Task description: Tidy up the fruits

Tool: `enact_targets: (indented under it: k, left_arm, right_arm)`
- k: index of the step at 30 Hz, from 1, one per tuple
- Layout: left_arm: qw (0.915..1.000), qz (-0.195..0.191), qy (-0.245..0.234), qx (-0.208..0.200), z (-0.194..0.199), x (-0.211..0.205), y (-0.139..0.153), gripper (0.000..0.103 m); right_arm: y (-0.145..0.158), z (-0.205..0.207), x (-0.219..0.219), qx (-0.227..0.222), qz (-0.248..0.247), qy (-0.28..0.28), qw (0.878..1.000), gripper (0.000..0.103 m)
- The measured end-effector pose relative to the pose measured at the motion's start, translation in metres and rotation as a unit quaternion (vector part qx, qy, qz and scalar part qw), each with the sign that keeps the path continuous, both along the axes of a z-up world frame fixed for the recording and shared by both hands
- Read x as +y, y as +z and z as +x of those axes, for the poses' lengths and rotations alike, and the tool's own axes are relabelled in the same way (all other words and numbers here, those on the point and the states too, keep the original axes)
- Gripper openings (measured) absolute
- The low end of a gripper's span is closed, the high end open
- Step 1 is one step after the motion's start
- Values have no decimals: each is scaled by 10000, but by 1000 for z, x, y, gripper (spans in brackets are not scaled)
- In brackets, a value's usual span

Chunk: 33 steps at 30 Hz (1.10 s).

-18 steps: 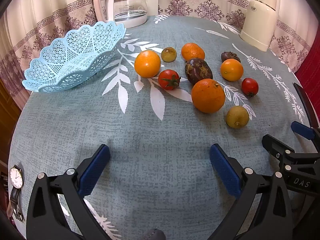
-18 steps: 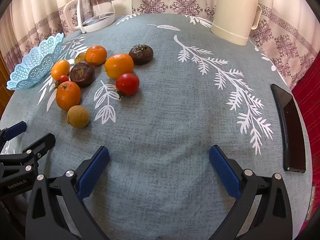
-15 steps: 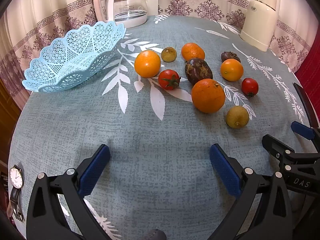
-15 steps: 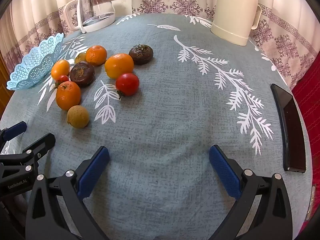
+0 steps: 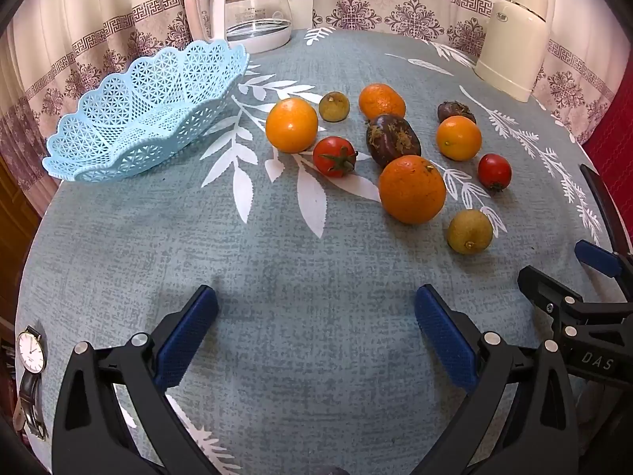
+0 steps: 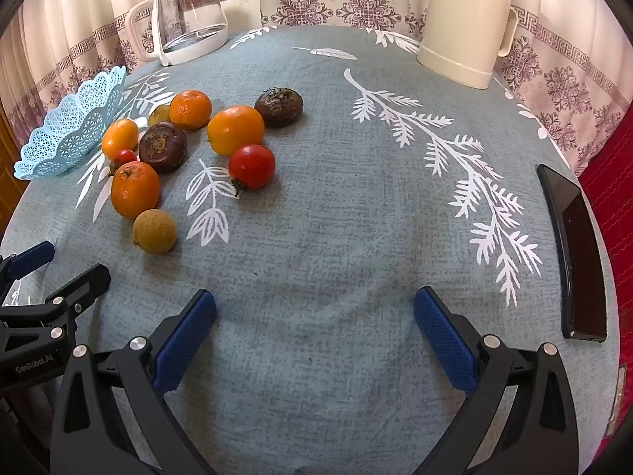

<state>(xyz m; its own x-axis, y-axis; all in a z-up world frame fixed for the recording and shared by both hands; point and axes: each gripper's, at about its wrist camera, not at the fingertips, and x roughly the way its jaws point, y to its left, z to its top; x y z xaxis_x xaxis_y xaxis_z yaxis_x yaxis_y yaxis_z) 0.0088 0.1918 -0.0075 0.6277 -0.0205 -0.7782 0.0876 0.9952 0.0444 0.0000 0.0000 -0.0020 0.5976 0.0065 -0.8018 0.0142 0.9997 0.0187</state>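
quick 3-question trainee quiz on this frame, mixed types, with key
1. True or false: the blue basket already holds fruit.
2. How many tomatoes are on the table? A) one B) two C) four
3. Fill in: both the left tool and the right tool are ____ and hold nothing.

Key: 1 false; 2 B, one tomato mid-cluster, another tomato further right; 3 open.

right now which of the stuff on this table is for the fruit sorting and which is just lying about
For the job: blue basket, four oranges, two tomatoes, two dark fruits, two small yellowish fruits.

Lying about: glass kettle, cream flask, watch, phone.
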Motion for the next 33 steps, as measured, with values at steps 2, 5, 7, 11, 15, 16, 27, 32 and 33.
enact_targets:
  k: [2, 5, 7, 11, 15, 16, 27, 32, 33]
  left_arm:
    - [10000, -1, 0, 0, 0, 0, 2, 101]
    - [10000, -2, 0, 0, 0, 0, 1, 101]
    - [10000, -1, -1, -1, 0, 0, 1, 101]
    - [10000, 0, -1, -2, 0, -1, 0, 101]
    - [10000, -2, 0, -4, -1, 0, 0, 101]
    - [10000, -4, -1, -4, -1, 0, 0, 101]
    - [10000, -7, 0, -9, -1, 0, 0, 101]
    - [10000, -14, -1, -11, 1, 0, -1, 101]
    - [10000, -15, -1, -12, 1, 0, -1, 101]
  right_arm:
    - [0, 0, 0, 1, 2, 0, 10000, 98]
    - [0, 0, 0, 1, 2, 1, 10000, 98]
    - [0, 0, 0, 0, 5, 0, 10000, 98]
    - [0, 0, 0, 0, 3, 1, 10000, 98]
    - [1, 1, -1, 0, 1, 0, 10000, 98]
    - [1, 1, -1, 0, -2, 0, 10000, 98]
    - [2, 2, -2, 5, -26, -14, 10000, 98]
    - [1, 2, -2, 7, -33, -19, 10000, 98]
    - [1, 2, -2, 6, -34, -17, 10000, 98]
